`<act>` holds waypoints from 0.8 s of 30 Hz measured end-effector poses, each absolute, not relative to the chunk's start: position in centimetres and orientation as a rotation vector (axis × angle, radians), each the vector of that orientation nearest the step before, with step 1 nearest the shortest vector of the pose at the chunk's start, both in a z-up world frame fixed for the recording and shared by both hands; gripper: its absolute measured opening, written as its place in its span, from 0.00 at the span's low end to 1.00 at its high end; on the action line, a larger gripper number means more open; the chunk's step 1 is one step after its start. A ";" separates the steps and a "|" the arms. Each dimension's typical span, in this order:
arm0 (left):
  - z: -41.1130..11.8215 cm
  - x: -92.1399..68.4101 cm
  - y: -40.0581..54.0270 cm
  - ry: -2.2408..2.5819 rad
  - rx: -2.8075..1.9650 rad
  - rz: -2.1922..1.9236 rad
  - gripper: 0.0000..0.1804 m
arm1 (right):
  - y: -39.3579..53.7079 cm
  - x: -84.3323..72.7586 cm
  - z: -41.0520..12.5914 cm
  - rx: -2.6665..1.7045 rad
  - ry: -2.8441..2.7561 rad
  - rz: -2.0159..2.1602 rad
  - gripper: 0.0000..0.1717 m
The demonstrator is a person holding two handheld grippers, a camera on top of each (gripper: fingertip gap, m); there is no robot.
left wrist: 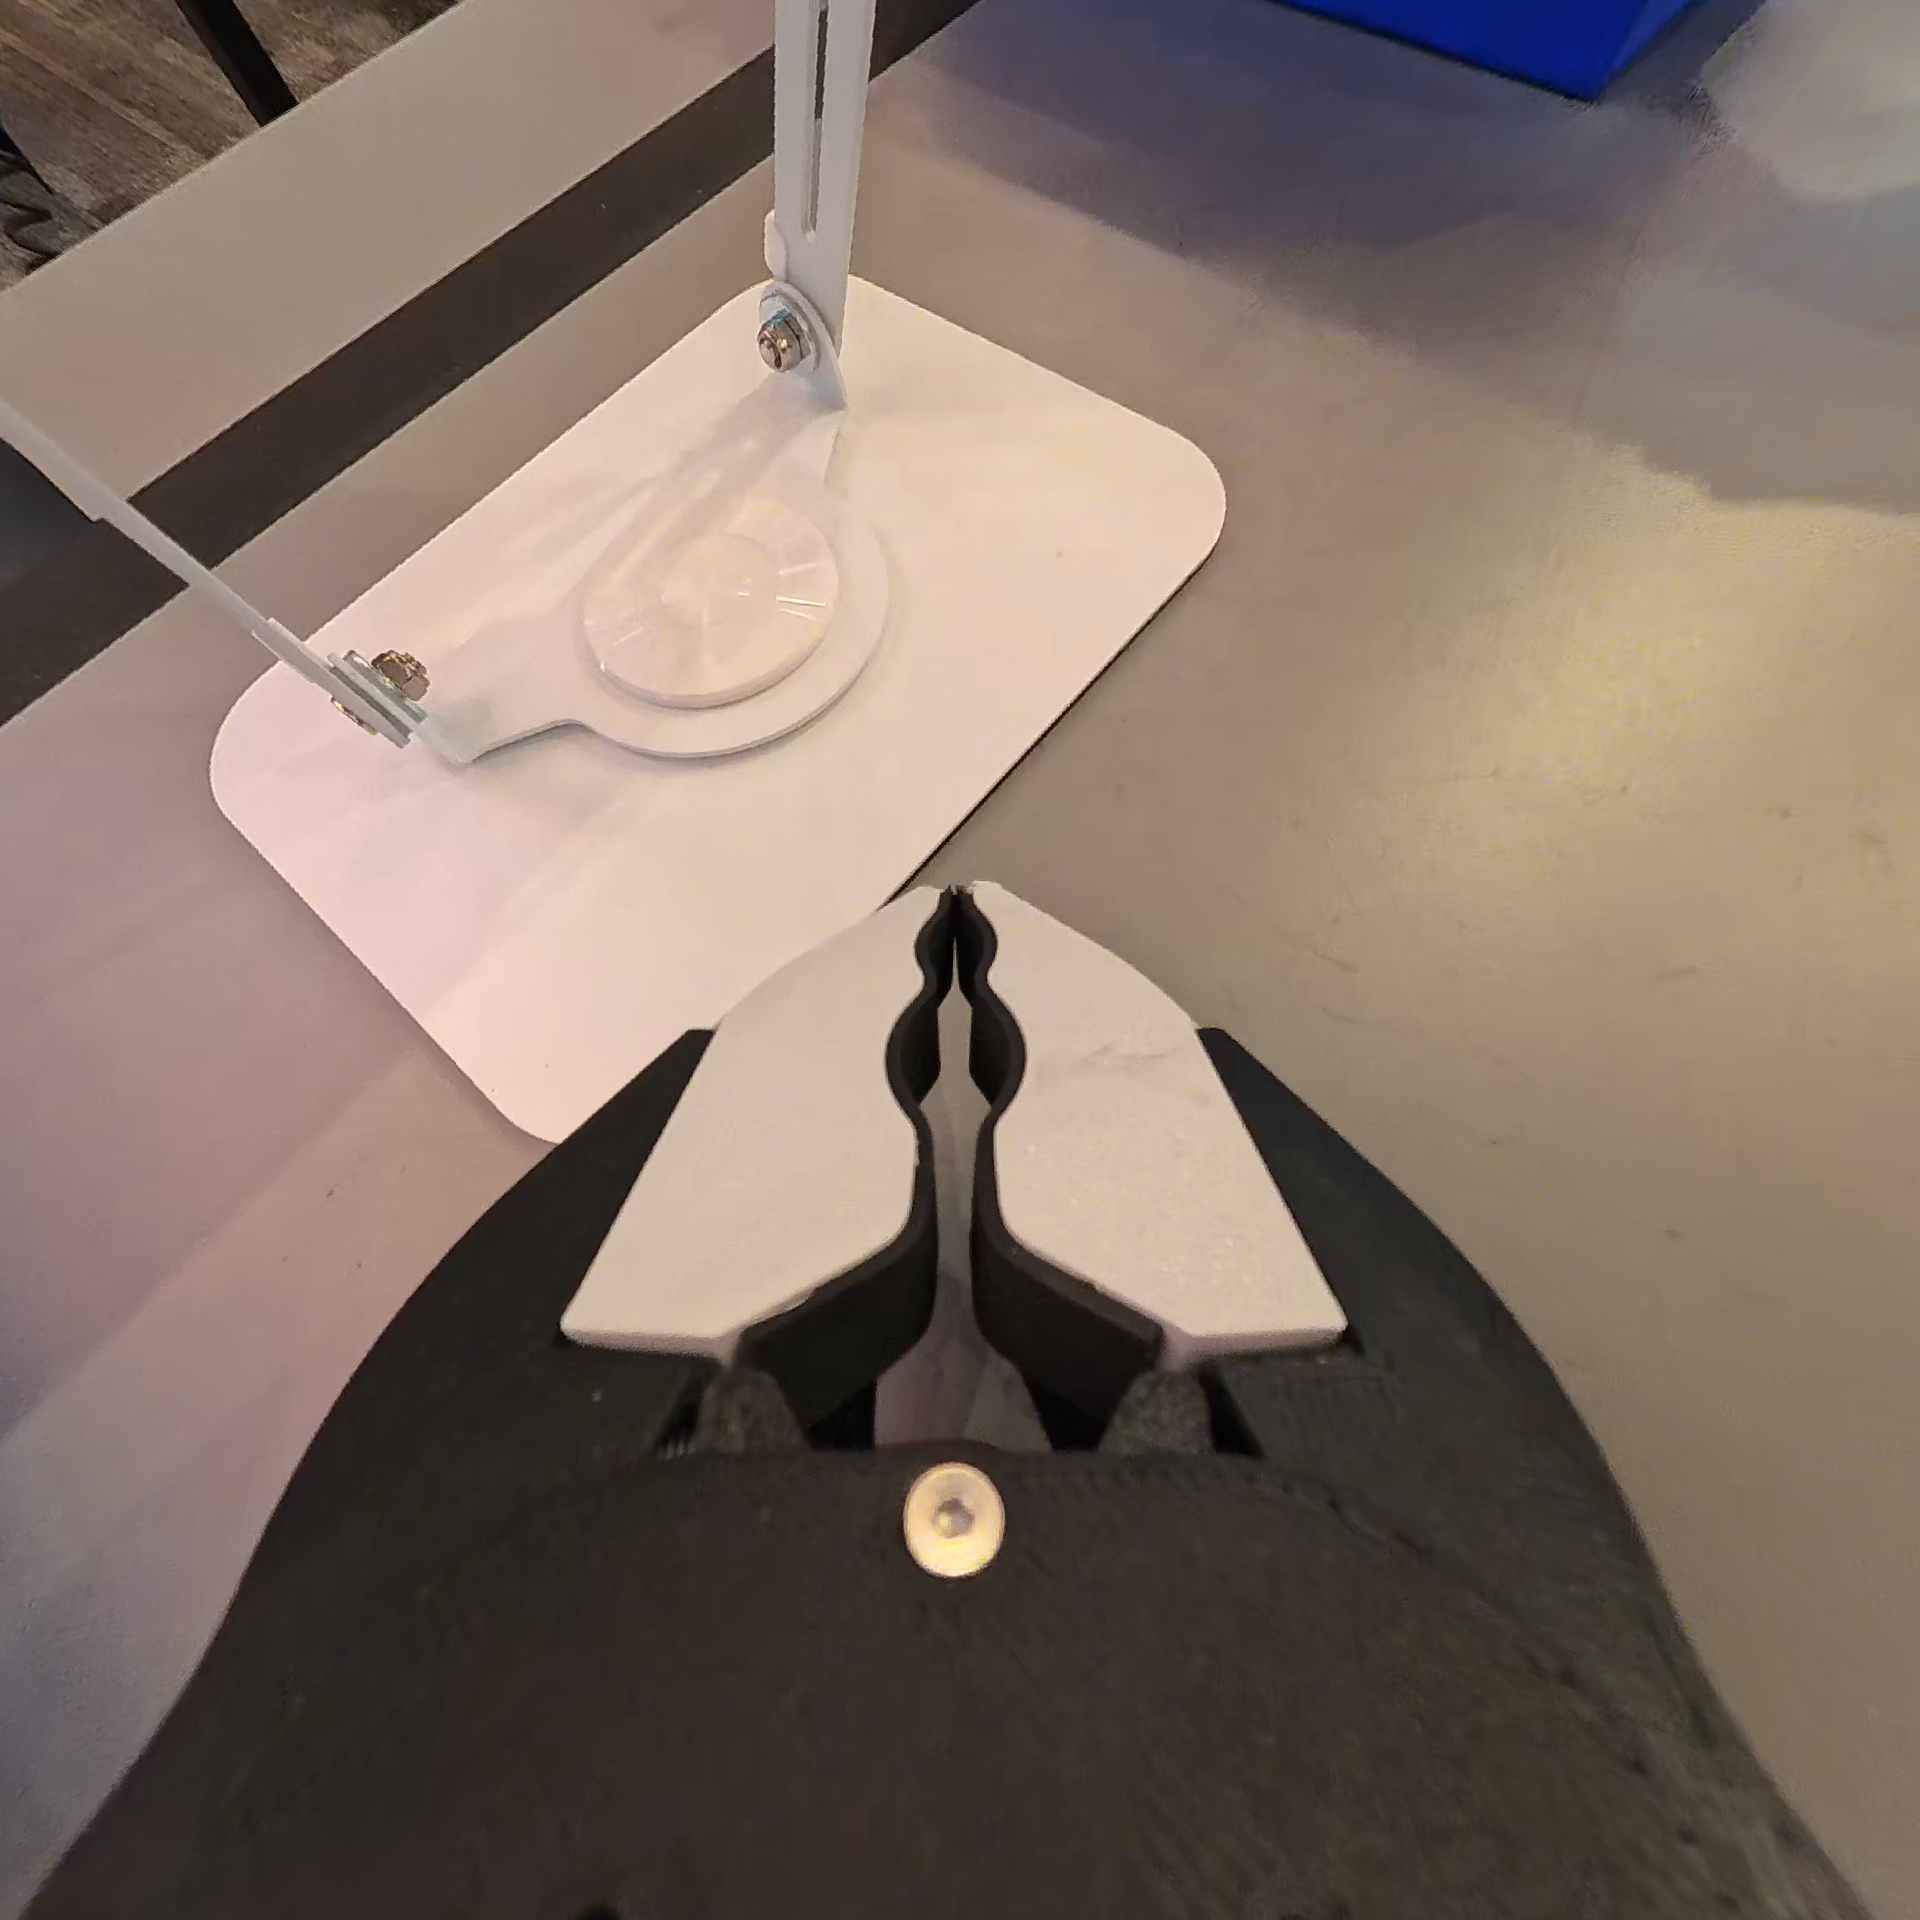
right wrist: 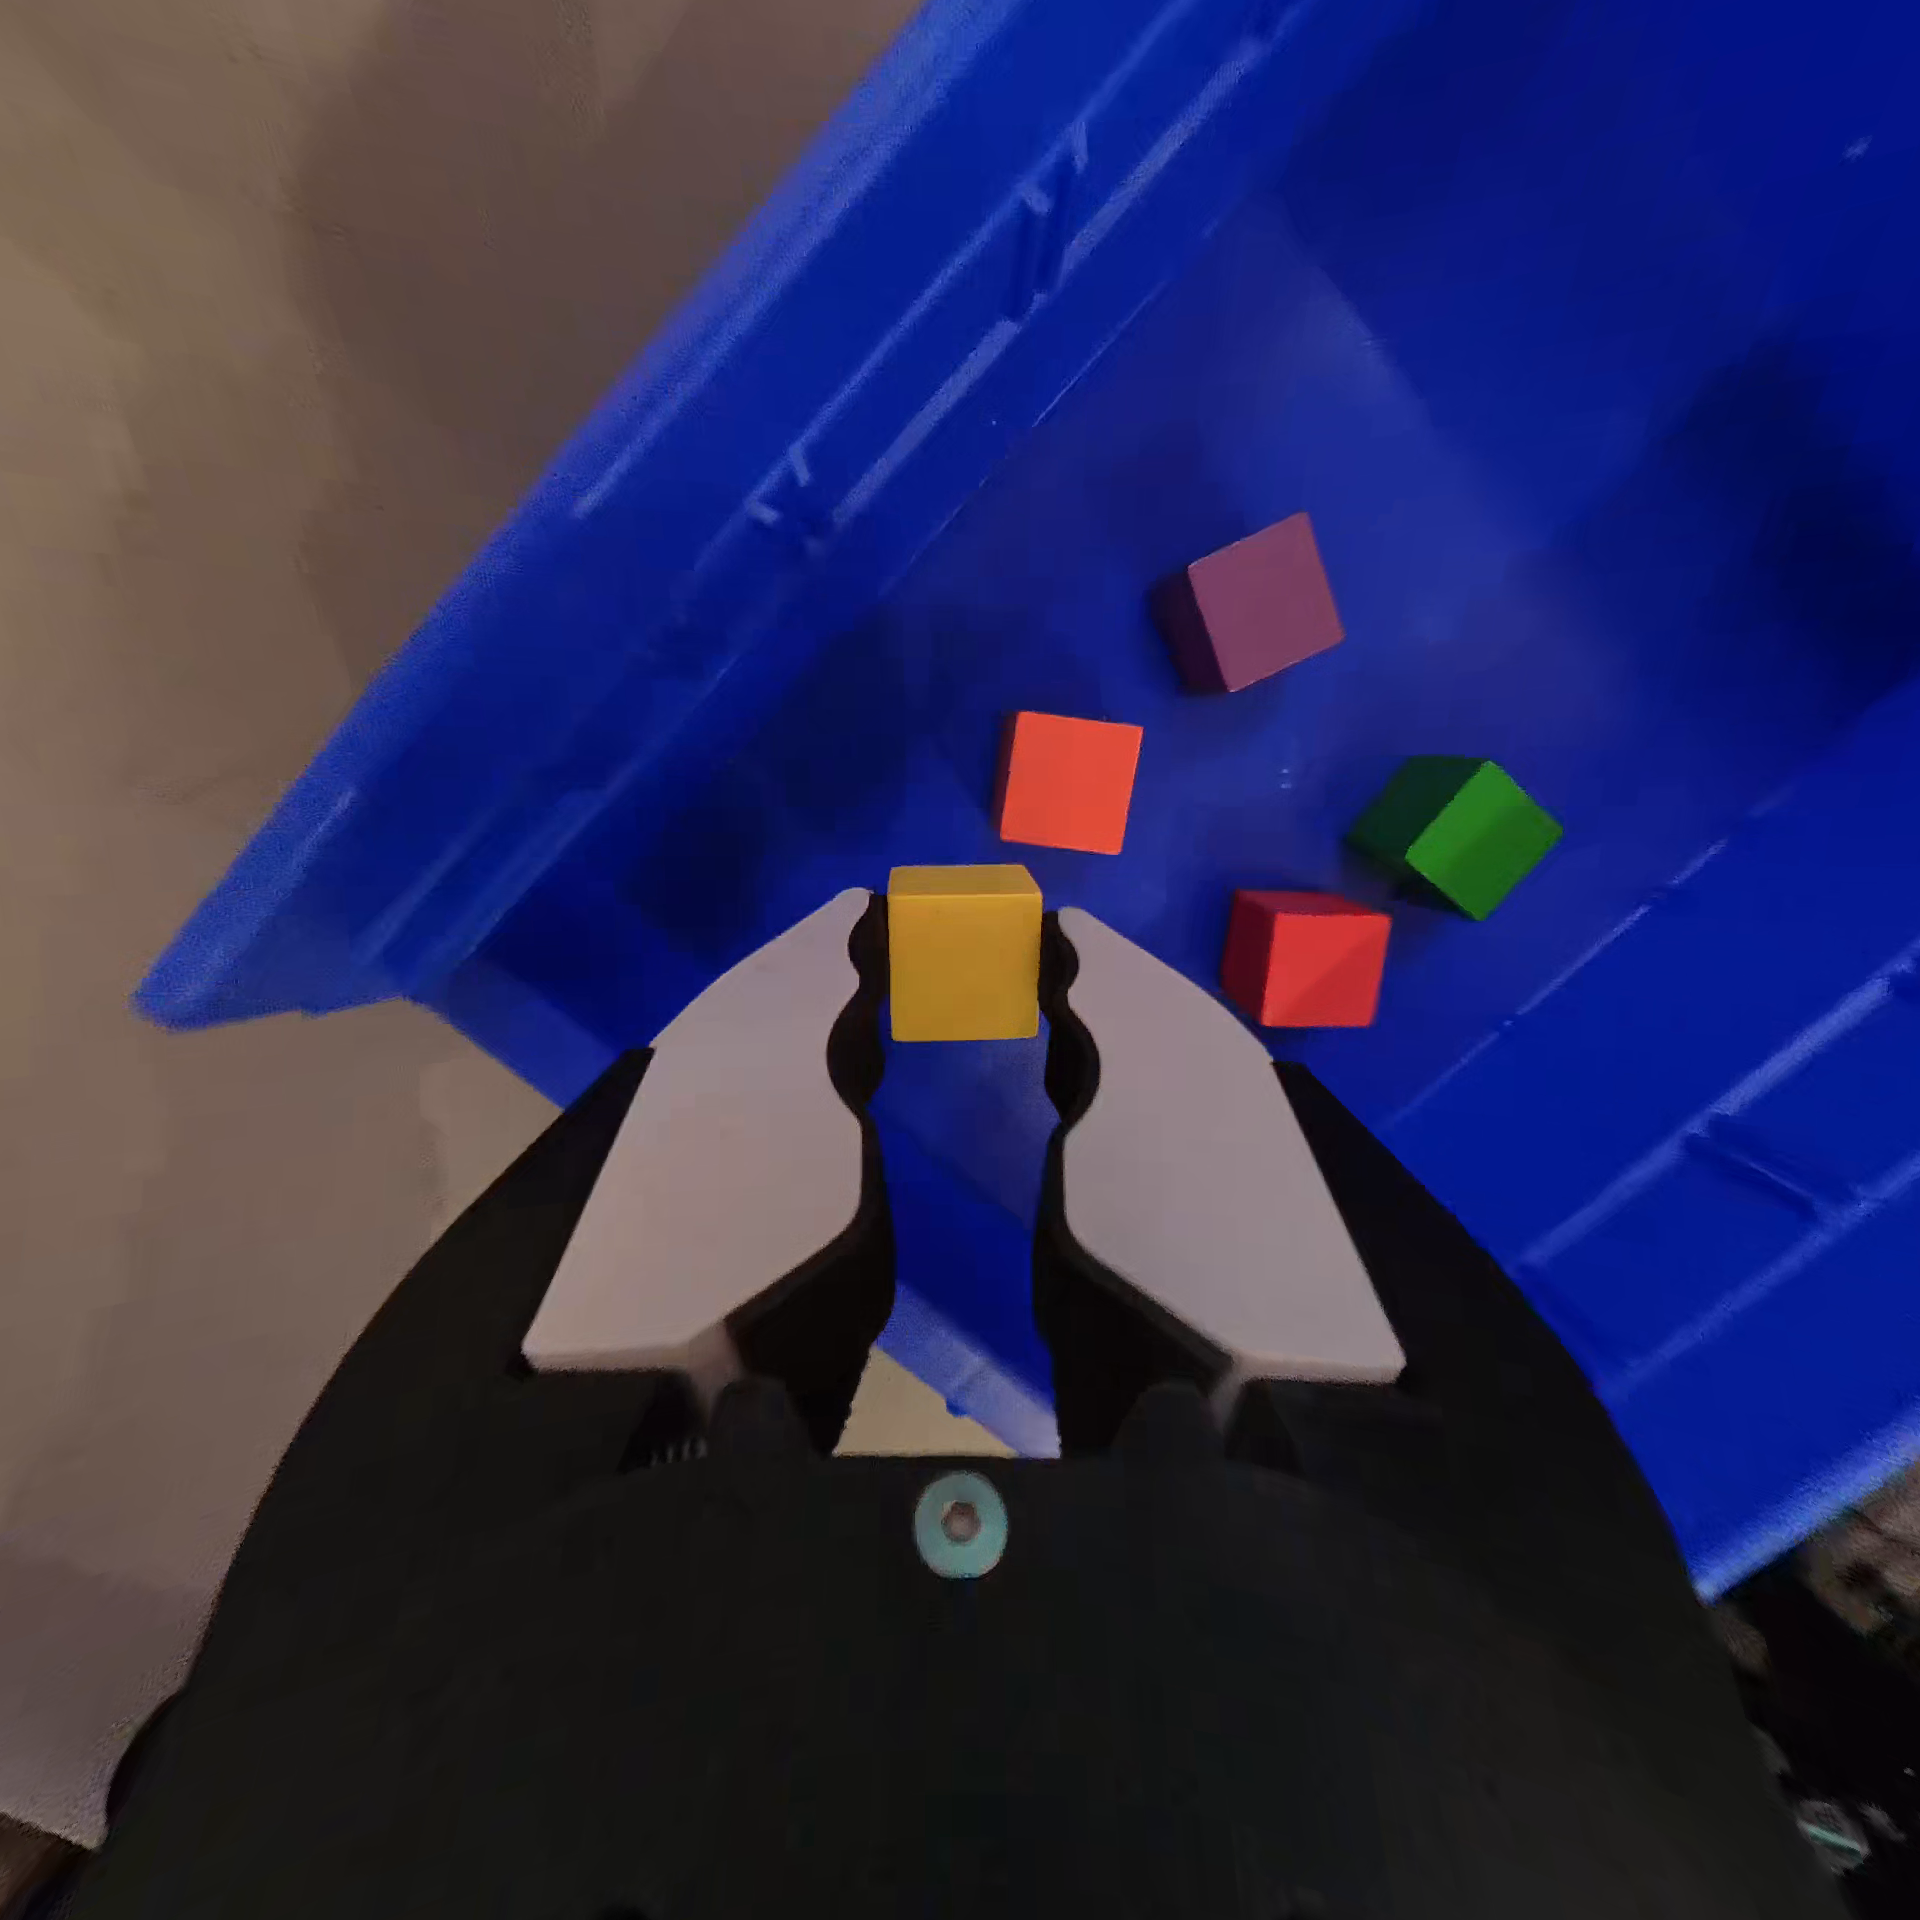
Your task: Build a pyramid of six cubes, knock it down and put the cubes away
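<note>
Grey tabletop (right wrist: pixel 208 520) supports a blue bin (right wrist: pixel 1558 1247), open side up. Above the bin interior, the right gripper (right wrist: pixel 964 951) grips a yellow cube (right wrist: pixel 964 956), both black pads pressed on its sides. On the bin floor lie an orange cube (right wrist: pixel 1068 781), a red cube (right wrist: pixel 1307 961), a green cube (right wrist: pixel 1465 836) and a purple cube (right wrist: pixel 1257 603), all apart. The left gripper (left wrist: pixel 961 899) is clenched on nothing, over the edge of a white stand base (left wrist: pixel 727 675).

Bin (right wrist: pixel 1039 343) floor left of orange cube (right wrist: pixel 1068 781) lies free.
</note>
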State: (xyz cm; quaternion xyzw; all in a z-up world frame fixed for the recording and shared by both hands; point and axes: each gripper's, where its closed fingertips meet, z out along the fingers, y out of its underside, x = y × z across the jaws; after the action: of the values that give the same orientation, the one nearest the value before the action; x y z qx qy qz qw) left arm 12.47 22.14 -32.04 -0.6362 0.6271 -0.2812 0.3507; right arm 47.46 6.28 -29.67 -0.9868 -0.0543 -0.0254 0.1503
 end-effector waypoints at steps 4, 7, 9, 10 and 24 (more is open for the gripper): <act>-32.0 12.5 22.2 1.620 -1.653 -0.729 0.00 | 6.5 47.8 -31.8 -2.894 -0.096 -0.019 0.16; -32.0 12.5 22.2 1.620 -1.654 -0.731 0.00 | 6.0 48.2 -33.3 -2.962 -0.056 -0.013 0.17; -32.0 12.5 22.2 1.621 -1.653 -0.733 0.00 | 5.8 48.8 -33.1 -2.947 -0.011 -0.071 0.30; -32.0 12.4 22.2 1.619 -1.652 -0.735 0.00 | 6.0 48.9 -32.2 -2.898 0.002 -0.104 0.33; -31.2 10.0 26.6 1.425 -1.738 -0.719 0.00 | 11.8 12.3 -24.4 -2.234 -1.201 0.077 0.36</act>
State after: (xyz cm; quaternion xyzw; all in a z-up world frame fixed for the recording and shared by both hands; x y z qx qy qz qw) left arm 9.96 26.59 -31.16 -0.6810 0.5583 -0.2817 0.3810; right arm 12.28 11.82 -24.40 -0.8404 -0.4521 0.0289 0.2975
